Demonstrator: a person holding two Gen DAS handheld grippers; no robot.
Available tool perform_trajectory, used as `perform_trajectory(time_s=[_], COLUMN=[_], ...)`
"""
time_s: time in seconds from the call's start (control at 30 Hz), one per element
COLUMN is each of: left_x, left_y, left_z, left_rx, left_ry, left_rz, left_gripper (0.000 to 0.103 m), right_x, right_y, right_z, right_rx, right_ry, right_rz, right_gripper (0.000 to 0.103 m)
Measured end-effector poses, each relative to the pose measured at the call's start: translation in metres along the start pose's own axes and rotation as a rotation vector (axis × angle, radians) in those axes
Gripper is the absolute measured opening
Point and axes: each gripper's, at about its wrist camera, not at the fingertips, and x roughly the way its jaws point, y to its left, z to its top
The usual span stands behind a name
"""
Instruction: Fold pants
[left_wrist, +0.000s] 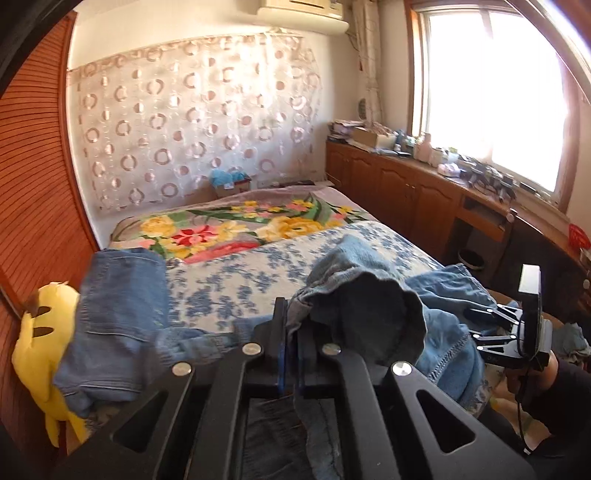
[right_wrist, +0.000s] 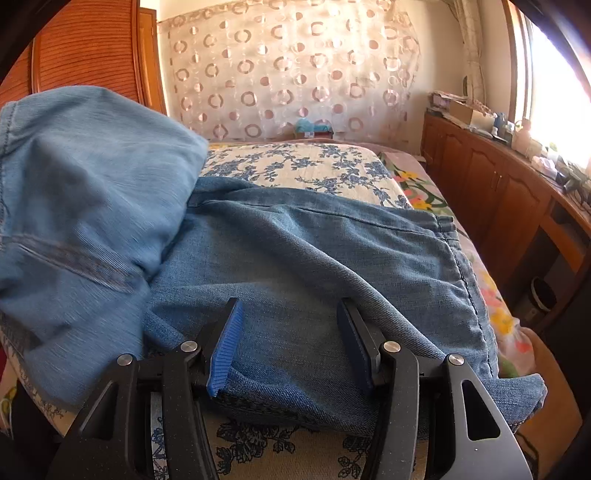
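Blue denim pants lie on the bed with the blue-flowered cover. My left gripper is shut on a fold of the pants and holds it lifted above the bed; a raised leg hangs at the left. My right gripper is open, its blue pads straddling the denim near the bed's front edge. It also shows in the left wrist view at the right. A lifted part of the pants fills the left of the right wrist view.
A yellow plush toy sits at the bed's left beside a wooden slatted wardrobe. A flowered blanket lies further up the bed. Wooden cabinets with clutter run under the window at the right.
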Motion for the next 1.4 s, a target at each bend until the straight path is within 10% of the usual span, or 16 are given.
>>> perform_trajectory(time_s=[0.3,0.47,1.4], left_x=[0.009,0.016,-0.024], left_y=[0.071,0.079,0.018], left_z=[-0.031,-0.057,-0.114], left_rx=[-0.101,-0.122,-0.081], left_ry=[0.100,0.147,0.141], left_rz=[0.101,0.110,0.033], left_gripper=[0.007,0.037,0.066], right_x=[0.001,0.000,-0.042], right_y=[0.002,0.005,0.036], right_z=[0.000,0.000,0.035], right_rx=[-0.013,-0.020,-0.069], right_ry=[0.003,0.004,-0.058], right_rz=[-0.010,-0.017,0.106], right_gripper=[0.054,0.054,0.054])
